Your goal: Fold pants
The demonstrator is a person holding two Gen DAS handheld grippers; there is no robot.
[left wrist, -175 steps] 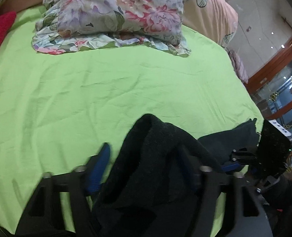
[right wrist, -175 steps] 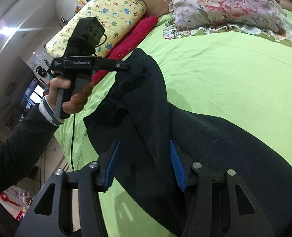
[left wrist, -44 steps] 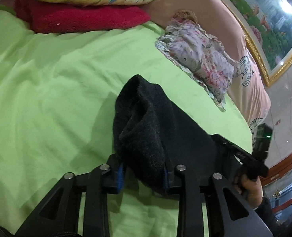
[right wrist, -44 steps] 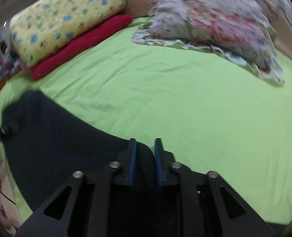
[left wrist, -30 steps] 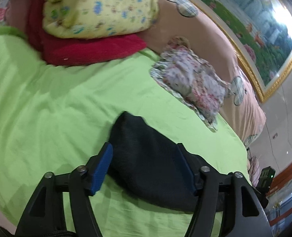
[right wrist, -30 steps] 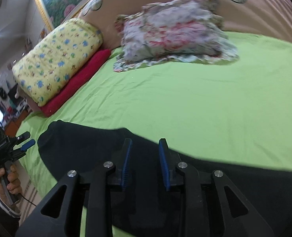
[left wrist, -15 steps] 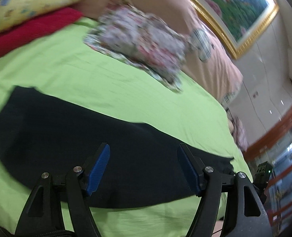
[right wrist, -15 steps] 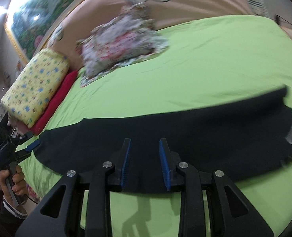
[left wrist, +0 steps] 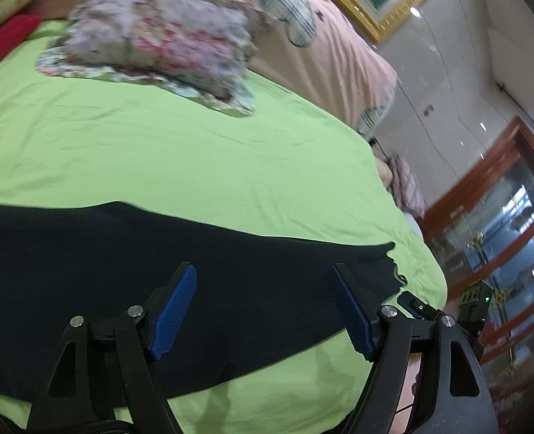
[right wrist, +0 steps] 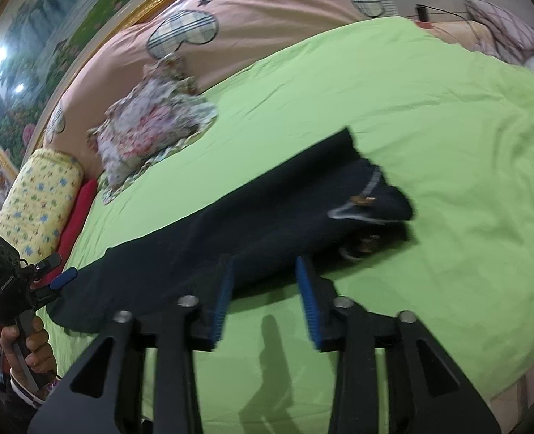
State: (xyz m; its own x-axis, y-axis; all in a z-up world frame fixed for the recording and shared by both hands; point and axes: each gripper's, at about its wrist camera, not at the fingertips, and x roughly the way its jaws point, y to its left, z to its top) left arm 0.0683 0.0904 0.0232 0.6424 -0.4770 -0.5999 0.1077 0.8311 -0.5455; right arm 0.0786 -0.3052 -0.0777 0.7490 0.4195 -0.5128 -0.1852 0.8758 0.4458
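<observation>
- The green bed sheet [left wrist: 201,152] fills most of both views; ahead of the left gripper [left wrist: 263,307] it runs bare and wide up to the pillows, and past the right gripper [right wrist: 265,289] it lies bare to that gripper's right as far as the bed's rounded edge.
- The pink headboard cushion [right wrist: 267,11] bounds the far side of the sheet, well apart from both grippers.
- The dark pants [left wrist: 129,275] lie flat in one long band across the near part of the sheet, just ahead of and under both grippers; the near long edge sits close to the bed's near edge, leaving only a narrow green strip.
- The waistband end [right wrist: 368,199] is ahead and right of the right gripper; the opposite end lies far to that gripper's left, just beside the left gripper.
- The floral pillow [left wrist: 158,39] lies far ahead of the left gripper, well apart from the pants.
- The yellow pillow [right wrist: 39,202] and red cushion [right wrist: 78,213] sit at the far left of the right wrist view.
- Left gripper: tilted down over the pants, blue pads spread wide and gripping nothing; its jaws have just been opening.
- Right gripper: angled down over the pants' near edge, jaws part-spread with nothing pinched between them; they have just been opening.
- A hand [right wrist: 31,350] grips the left gripper's handle.
</observation>
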